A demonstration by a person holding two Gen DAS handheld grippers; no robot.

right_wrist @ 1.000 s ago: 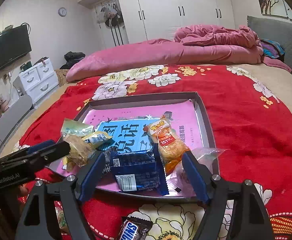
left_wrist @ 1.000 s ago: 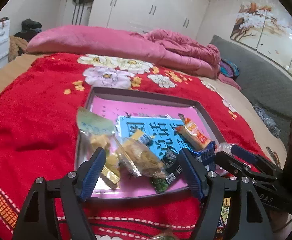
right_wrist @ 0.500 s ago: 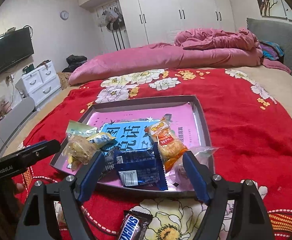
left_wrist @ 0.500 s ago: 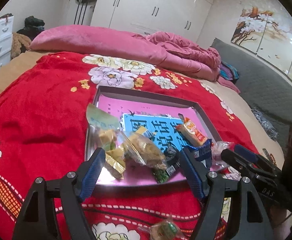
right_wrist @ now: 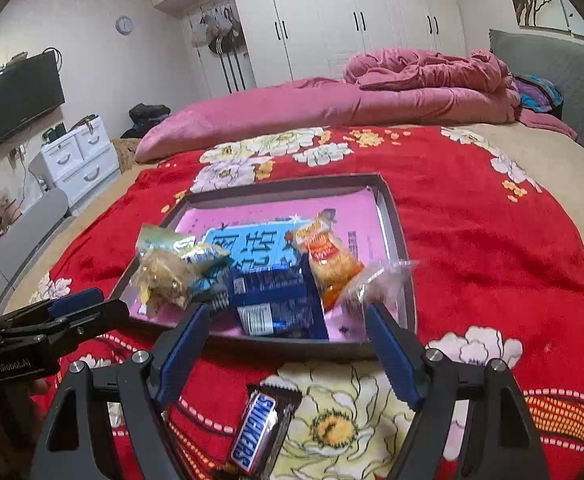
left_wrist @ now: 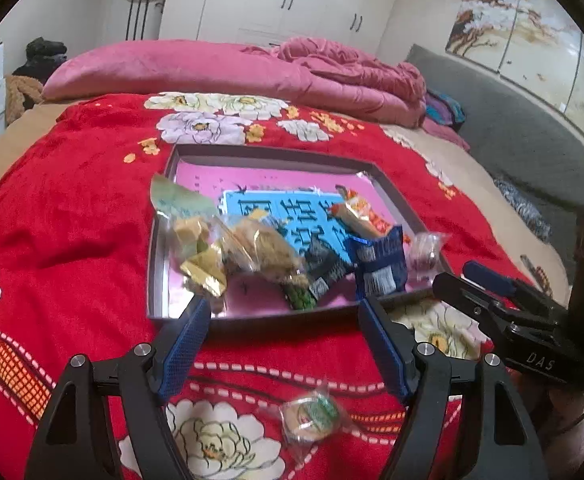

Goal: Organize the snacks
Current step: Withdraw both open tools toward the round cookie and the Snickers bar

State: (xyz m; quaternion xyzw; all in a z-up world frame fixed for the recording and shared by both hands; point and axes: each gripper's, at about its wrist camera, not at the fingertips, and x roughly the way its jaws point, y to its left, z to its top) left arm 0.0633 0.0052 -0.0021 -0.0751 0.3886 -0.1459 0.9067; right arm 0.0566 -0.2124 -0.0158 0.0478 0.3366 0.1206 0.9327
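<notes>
White wardrobe doors and a bed spread with a red floral blanket formed the background ahead of both tools. We noted a pink duvet lying across the far end of the bed, well beyond the fingertips.

We located a shallow grey tray with a pink liner on the blanket, directly ahead of both grippers, its near rim just beyond their fingertips. Inside it, towards the near edge, we recorded the following snacks:

1. A dark blue packet, ahead of the right gripper, between its two fingers as seen from that camera.
2. An orange packet, beyond and slightly right of the blue one.
3. A clear bag of tan pieces, ahead of the left gripper.

Outside the tray, on the blanket, we found a Snickers bar below and between the right gripper's fingers, and a small round wrapped sweet below and between the left gripper's fingers.

We observed both grippers with jaws spread wide, holding nothing. Neither touched any snack.
</notes>
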